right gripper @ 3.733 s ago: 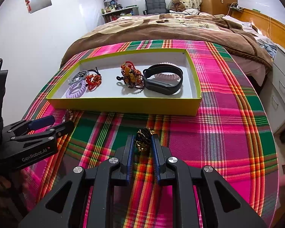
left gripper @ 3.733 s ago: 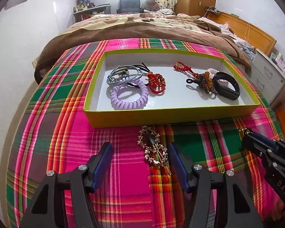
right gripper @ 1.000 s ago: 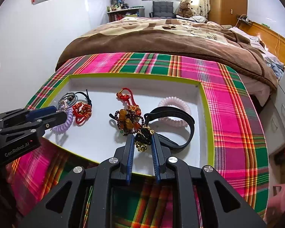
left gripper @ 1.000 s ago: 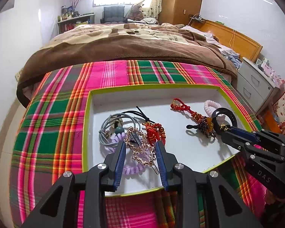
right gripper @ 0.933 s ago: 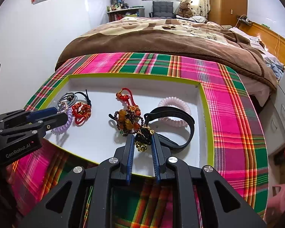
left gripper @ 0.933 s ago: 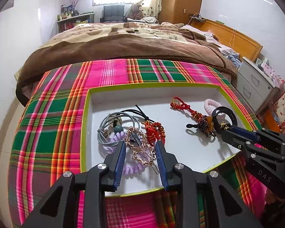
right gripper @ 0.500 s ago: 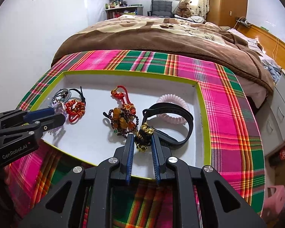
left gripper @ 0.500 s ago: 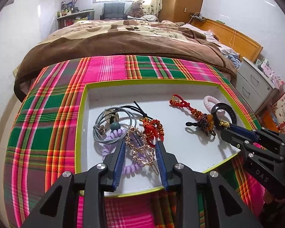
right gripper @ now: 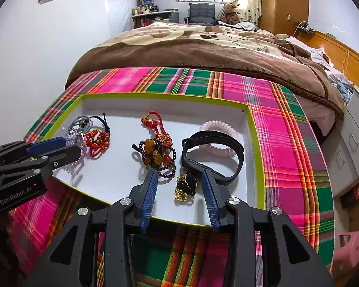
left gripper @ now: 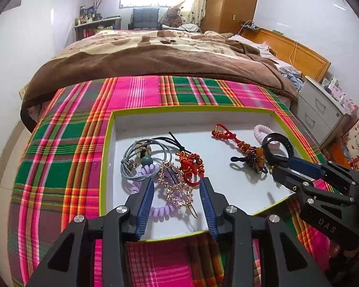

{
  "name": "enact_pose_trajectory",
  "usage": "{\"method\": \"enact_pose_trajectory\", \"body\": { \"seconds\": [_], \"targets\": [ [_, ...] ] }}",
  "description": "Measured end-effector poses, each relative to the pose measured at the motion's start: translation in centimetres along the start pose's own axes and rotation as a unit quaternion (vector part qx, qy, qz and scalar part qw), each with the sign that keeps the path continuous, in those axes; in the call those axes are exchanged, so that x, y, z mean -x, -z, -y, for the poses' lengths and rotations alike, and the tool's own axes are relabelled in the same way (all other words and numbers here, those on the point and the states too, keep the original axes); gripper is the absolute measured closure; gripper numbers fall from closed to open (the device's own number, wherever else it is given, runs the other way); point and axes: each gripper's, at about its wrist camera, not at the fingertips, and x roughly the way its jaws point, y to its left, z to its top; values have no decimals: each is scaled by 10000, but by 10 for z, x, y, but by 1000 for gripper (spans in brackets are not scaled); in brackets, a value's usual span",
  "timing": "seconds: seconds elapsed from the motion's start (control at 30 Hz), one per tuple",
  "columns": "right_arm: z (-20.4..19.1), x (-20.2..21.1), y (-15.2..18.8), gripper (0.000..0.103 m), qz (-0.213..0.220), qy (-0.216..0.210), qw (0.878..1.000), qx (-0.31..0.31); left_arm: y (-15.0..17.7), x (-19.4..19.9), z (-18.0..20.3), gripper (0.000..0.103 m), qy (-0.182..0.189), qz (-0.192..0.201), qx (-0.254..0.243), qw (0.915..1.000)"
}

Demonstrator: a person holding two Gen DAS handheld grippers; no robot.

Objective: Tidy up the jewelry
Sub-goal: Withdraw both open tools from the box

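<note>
Left gripper (left gripper: 177, 191) and right gripper (right gripper: 179, 186), jaws opening, grip nothing; gold hair clip (left gripper: 177, 186) and black-gold piece (right gripper: 185, 186) lie released inside the tray (left gripper: 191, 110).

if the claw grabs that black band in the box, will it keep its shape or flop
The black band lies as one smooth open loop, so it probably springs back rather than collapsing. It overlaps the pink coil tie, so lifting may nudge that. Its thin, slick-looking strap might slide in the right claw, whose jaws are opening around the gold-and-black piece.
</note>
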Motion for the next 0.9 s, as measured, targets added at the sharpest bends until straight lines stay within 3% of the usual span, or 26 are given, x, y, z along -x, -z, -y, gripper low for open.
{"method": "enact_pose_trajectory", "body": {
  "seconds": [0.13, 0.37, 0.53, 0.9],
  "targets": [
    [1, 5, 1, 62, 69, -33, 10000, -48, 2, 11, 3, 57, -41, 94, -7, 9999],
    [1, 25, 6, 57, 263, -147, 9994, -191, 14, 36, 10, 57, -253, 278, 56, 9993],
    [-3, 46, 15, 57, 468, -106, 9986, -229, 24, 60, 21, 57, -651, 547, 26, 9964],
    [-13, 92, 34, 56, 903, -56, 9955, -296, 46, 105, 39, 57, -792, 932, 76, 9925]
  ]
}}
